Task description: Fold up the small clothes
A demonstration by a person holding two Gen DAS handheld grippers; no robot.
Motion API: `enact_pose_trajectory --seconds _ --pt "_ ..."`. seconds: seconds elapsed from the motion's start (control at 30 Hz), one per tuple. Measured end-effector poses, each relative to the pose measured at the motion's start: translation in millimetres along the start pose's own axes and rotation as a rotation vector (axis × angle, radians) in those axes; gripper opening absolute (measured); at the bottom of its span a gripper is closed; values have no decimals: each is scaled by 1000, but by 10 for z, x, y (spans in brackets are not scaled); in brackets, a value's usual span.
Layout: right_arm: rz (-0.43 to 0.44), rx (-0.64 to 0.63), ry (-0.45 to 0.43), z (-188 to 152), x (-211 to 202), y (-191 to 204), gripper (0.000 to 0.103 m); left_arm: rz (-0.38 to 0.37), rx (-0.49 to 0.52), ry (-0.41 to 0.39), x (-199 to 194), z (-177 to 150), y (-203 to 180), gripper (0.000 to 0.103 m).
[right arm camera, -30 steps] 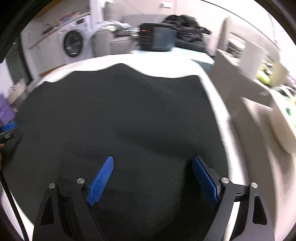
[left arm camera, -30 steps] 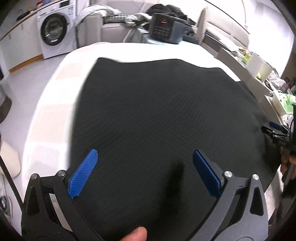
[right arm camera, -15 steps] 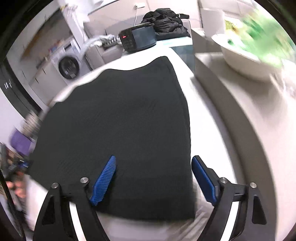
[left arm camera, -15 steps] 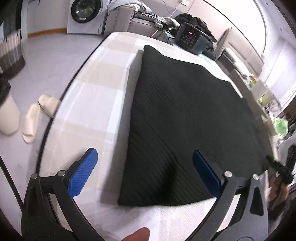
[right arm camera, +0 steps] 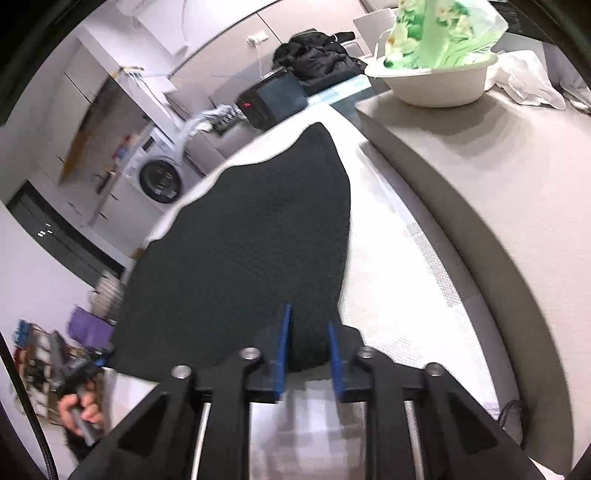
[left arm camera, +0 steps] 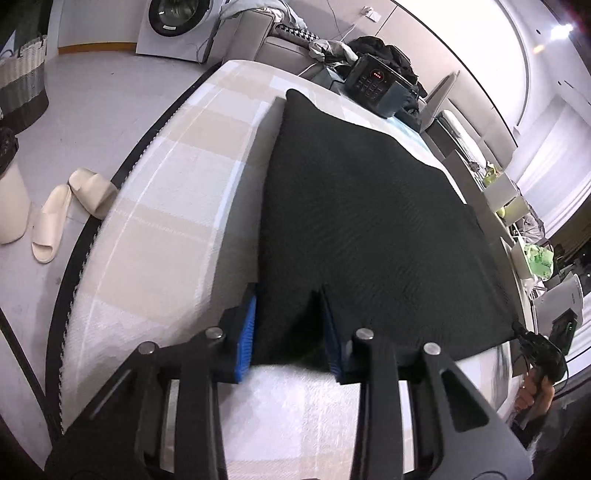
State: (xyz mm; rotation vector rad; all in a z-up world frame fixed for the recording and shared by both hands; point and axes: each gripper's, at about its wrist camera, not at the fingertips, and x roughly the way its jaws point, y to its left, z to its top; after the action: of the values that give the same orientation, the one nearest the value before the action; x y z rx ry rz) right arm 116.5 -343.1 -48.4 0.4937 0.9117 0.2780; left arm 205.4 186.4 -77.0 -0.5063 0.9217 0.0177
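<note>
The garment (left arm camera: 369, 229) lay flat on the table (left arm camera: 166, 221), with its near edge toward the cameras. The left gripper (left arm camera: 290, 332) was at the near left corner of the garment, and the right gripper (right arm camera: 308, 350) at the near right corner. Behind the far edge stood an appliance with a keypad (left arm camera: 373, 81), and a washing machine (left arm camera: 173, 26) farther behind. A pair of slippers (left arm camera: 70, 206) lay on the floor left of the table. A bowl (right arm camera: 432, 81) stood on a counter at the right.
</note>
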Motion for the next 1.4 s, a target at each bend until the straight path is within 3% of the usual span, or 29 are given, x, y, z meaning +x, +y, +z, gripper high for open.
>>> enact_pose_trajectory --seconds 0.2,0.27,0.5,0.67,0.73,0.87,1.03,1.2,1.3,1.4 --pt "-71 -9 18 -34 65 0 17 13 -4 8 -81 -95 78 24" --pt "-61 21 20 -21 62 -18 27 14 -8 0 -144 -115 68 24" --pt "23 62 -3 21 75 -70 34 -6 -48 -10 -149 -176 109 28" --pt "18 65 -3 36 102 -44 34 90 16 -51 -88 -182 -58 27" --pt "6 48 -5 30 106 -20 33 123 53 -64 -108 -205 -128 21" --pt "-3 30 -27 20 31 -66 16 155 118 -62 -157 -217 -207 15" --pt "-57 9 -28 37 48 -61 14 166 138 -59 -188 -277 -177 15" --pt "-51 38 -24 71 43 -90 18 189 128 -70 -219 -297 -171 23" --pt "-41 57 -25 70 -12 -112 22 201 107 -71 -270 -318 -133 34" --pt "-27 85 -41 21 -110 -151 32 213 89 -83 -355 -363 -109 43"
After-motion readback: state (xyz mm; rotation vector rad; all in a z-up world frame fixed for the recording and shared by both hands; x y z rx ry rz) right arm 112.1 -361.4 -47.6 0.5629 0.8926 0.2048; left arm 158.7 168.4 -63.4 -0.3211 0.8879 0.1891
